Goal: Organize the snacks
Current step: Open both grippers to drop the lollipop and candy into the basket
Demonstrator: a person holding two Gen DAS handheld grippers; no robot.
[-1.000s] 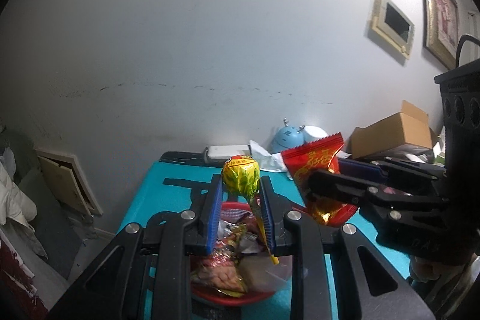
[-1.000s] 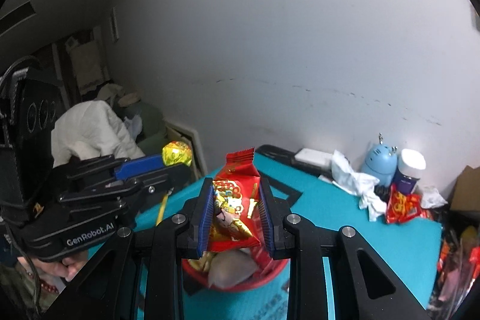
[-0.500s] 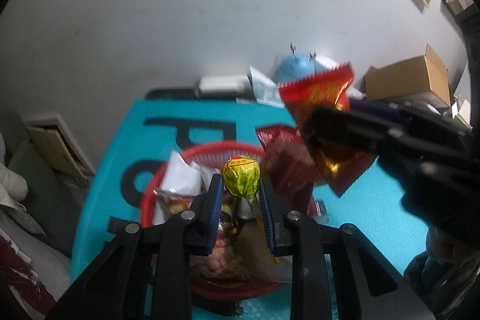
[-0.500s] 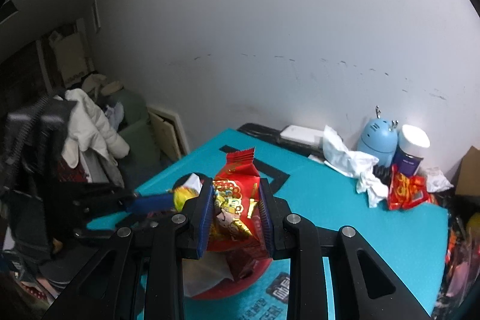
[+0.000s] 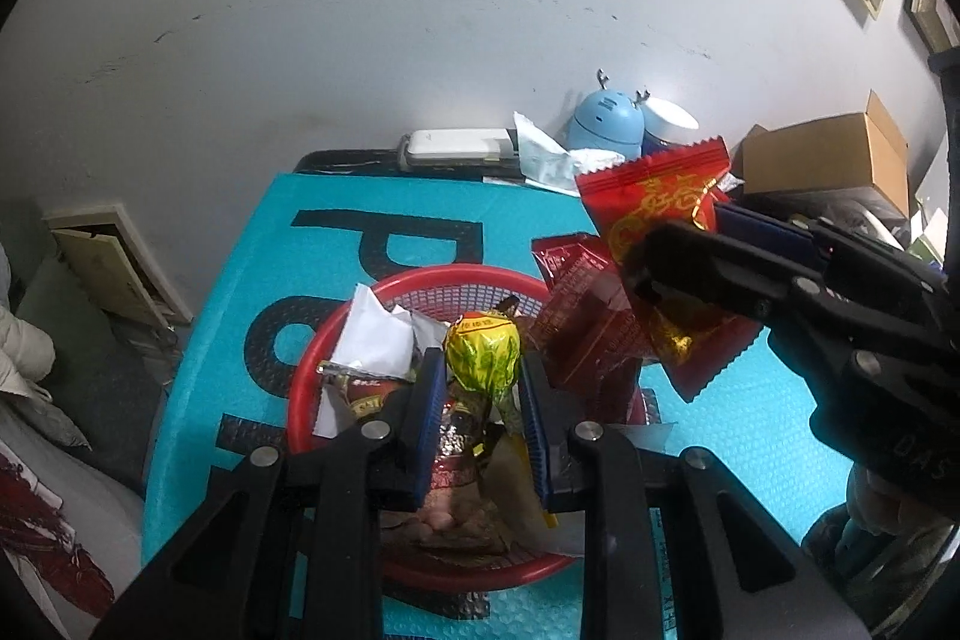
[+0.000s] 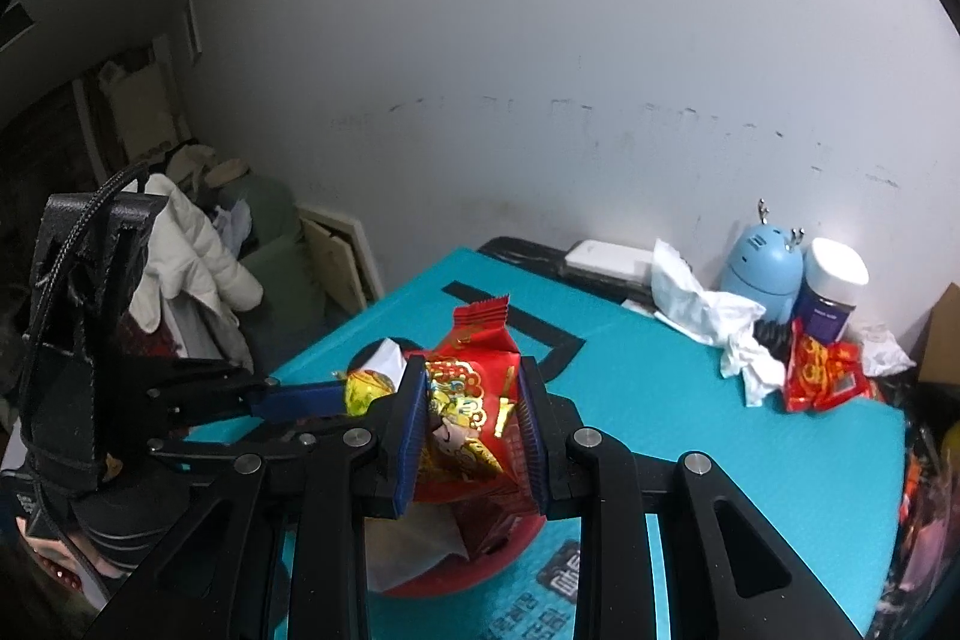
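Observation:
A red mesh basket [image 5: 462, 283] holding several snack packets sits on the teal mat [image 5: 336, 280]. My left gripper [image 5: 480, 370] is shut on a yellow-green foil lollipop [image 5: 482, 355] and holds it just above the basket; it also shows in the right wrist view [image 6: 366, 389]. My right gripper [image 6: 474, 406] is shut on a red snack packet [image 6: 474, 394] with gold print, over the basket's right side [image 6: 522, 532]. In the left wrist view that packet [image 5: 660, 214] hangs at the right, above a dark red packet [image 5: 588, 316] leaning on the rim.
At the back wall stand a blue gadget [image 5: 606, 118], a white-lidded jar [image 6: 834, 286], a white power bank [image 5: 456, 145] and crumpled tissue [image 6: 702, 304]. Red snack packets [image 6: 822, 370] lie at the mat's right. A cardboard box [image 5: 828, 154] sits far right. Clothes [image 6: 192, 256] pile left of the table.
Both grippers have tipped downward over the basket, each still holding its snack. The lollipop and the red packet are now lower and closer to the basket's contents.

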